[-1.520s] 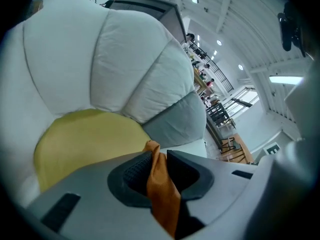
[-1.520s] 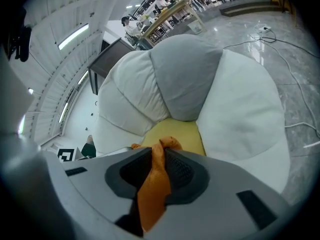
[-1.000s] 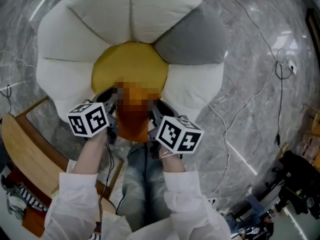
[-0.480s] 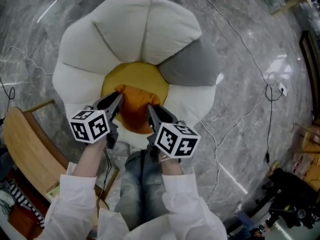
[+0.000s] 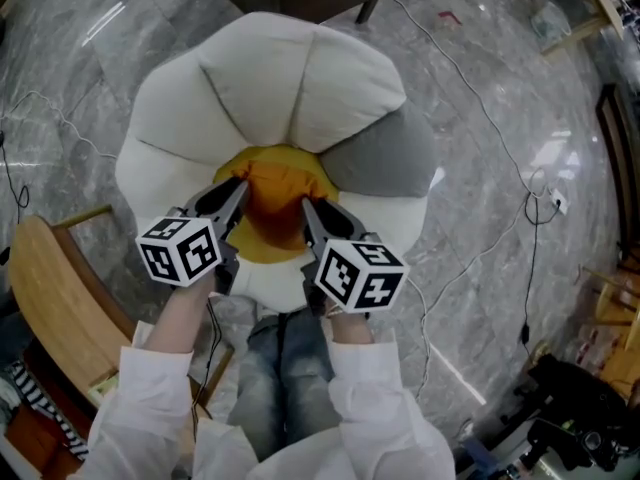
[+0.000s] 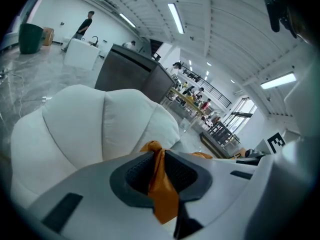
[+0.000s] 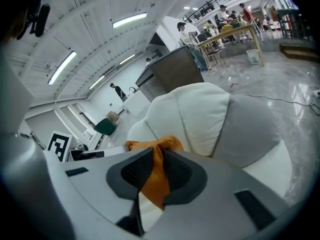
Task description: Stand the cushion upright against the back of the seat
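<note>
Left tongs (image 5: pixel 236 192) clenched on one corner of the soft orange fabric cushion (image 5: pixel 276 200); right tongs (image 5: pixel 311 209) clenched on the other; the cushion hangs over the flower-shaped white-and-grey padded seat (image 5: pixel 262 66); the two-corner hold probably keeps it upright.

head view: from overhead, steeply down, seat (image 5: pixel 290 78) mid-frame, left gripper (image 5: pixel 238 186) and right gripper (image 5: pixel 308 208) low-centre | left gripper view: tight behind own jaws, facing the seat's white back | right gripper view: same, angled toward its grey petal (image 7: pixel 250 129) | shared by all: orange cushion (image 5: pixel 275 190), seat back
</note>
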Tool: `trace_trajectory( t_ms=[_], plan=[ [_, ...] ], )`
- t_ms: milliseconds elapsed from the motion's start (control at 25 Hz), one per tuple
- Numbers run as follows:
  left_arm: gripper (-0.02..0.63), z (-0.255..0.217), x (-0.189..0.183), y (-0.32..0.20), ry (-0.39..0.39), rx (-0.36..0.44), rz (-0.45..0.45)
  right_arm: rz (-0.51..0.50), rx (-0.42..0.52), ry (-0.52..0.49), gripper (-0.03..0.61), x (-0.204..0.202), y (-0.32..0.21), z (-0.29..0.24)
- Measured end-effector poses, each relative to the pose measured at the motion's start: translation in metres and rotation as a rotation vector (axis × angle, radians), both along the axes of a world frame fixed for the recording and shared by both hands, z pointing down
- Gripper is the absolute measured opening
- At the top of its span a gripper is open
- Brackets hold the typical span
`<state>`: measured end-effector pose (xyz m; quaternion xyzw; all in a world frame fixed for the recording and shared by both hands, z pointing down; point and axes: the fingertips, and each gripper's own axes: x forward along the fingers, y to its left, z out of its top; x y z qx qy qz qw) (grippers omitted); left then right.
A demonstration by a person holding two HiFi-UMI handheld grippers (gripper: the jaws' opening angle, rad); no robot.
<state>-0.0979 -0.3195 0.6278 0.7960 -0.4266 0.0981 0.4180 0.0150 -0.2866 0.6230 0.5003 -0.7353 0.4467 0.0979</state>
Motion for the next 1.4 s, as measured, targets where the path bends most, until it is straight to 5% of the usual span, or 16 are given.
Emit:
trace_trajectory(
  t_ms=[680,1400],
  plan=[
    [0.067,-0.034,0.007,-0.116,0.022,0.103,-0.068,-0.063,0.096,0.035,0.069,0.012,-0.123,-0.015],
    [0.063,-0.01,0.02,-0.142,0.039,0.077,-0.028,-0.083,0.072,0.079,0.071,0.027,-0.148,0.013]
  ],
)
